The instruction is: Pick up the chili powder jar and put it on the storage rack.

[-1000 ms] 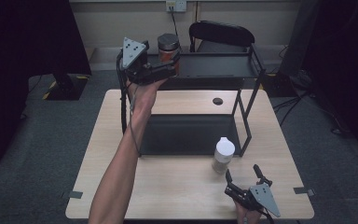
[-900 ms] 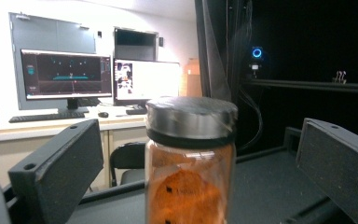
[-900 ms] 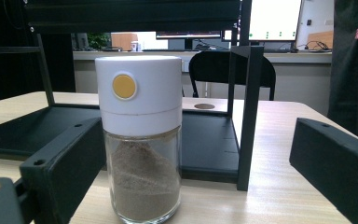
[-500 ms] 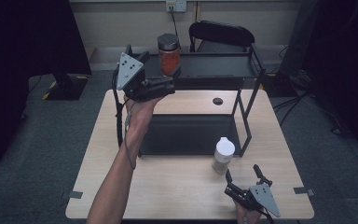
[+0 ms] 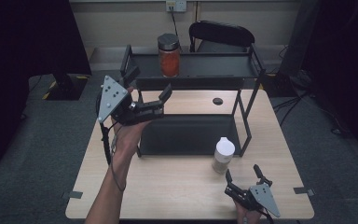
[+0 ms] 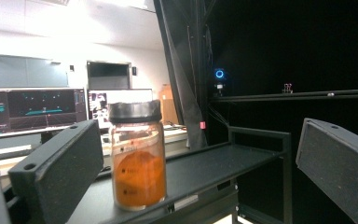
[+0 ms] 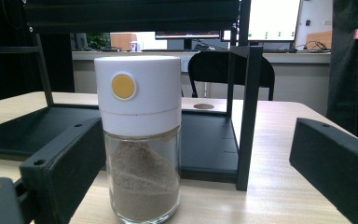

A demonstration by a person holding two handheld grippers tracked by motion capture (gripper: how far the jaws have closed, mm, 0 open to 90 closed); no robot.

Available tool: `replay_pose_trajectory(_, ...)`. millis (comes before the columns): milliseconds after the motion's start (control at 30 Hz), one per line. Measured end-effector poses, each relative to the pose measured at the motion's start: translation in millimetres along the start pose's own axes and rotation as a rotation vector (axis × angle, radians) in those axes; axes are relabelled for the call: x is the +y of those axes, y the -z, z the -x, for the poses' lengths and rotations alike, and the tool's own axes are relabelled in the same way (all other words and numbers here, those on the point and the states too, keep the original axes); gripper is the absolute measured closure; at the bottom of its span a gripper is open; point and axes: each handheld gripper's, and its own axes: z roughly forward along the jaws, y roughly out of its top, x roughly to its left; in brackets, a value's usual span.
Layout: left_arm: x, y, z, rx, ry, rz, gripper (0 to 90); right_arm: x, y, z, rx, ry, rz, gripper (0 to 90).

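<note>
The left gripper (image 5: 151, 95) is hanging in the air at the left end of the black rack (image 5: 256, 60), just below and in front of its top shelf, with the person's forearm (image 5: 116, 172) reaching up to it from the bottom of the high view. Its jaws are standing spread wide and gripping nothing. In the left gripper view the orange jar (image 6: 137, 161) is showing between the two jaws but farther off, clear of both of them. That jar (image 5: 168, 55) is standing upright on the top shelf, left of the shelf's middle, with a dark lid on it and orange powder filling most of the glass. The right gripper (image 5: 244, 179) is sitting low near the front edge of the table (image 5: 168, 191), towards the right, and its jaws are also spread apart and empty. The shaker (image 5: 223, 155), a glass one with a white cap, is standing upright on the table just beyond that gripper, close by the rack's front right post. In the right gripper view the shaker (image 7: 140, 140) is appearing nearer the left jaw than the right, with brown powder heaped in its lower half and a yellow dot on the cap; whether it is touching the left jaw is unclear. A black chair (image 5: 221, 35) is standing behind the table.
</note>
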Motion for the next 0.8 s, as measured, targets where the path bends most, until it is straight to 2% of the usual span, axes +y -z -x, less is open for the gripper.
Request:
replay_pose_trajectory(67,-4.4,5.3,0.1,-0.003,0.006,0.006,0.0,0.0,0.0,-0.1,0.000,0.000,0.000,2.6)
replay_pose_trajectory(133,-9.3,11.7,-1.2,-0.020,0.029,0.006,0.0,0.1,0.0,-0.2,-0.001,0.000,0.000,2.6)
replay_pose_trajectory(300,-20.6,25.8,11.9,0.007,-0.015,0.003,0.0,0.0,0.0,-0.5,-0.003,0.000,0.000,2.6)
replay_pose_trajectory(433,-33.1,39.2,21.9,0.020,-0.033,0.001,0.0,0.1,0.0,-0.4,-0.003,-0.001,-0.001,2.6)
replay_pose_trajectory(800,-63.8,66.7,38.5,0.056,-0.013,-0.017,0.0,0.0,0.0,-0.8,-0.004,0.000,0.000,2.6)
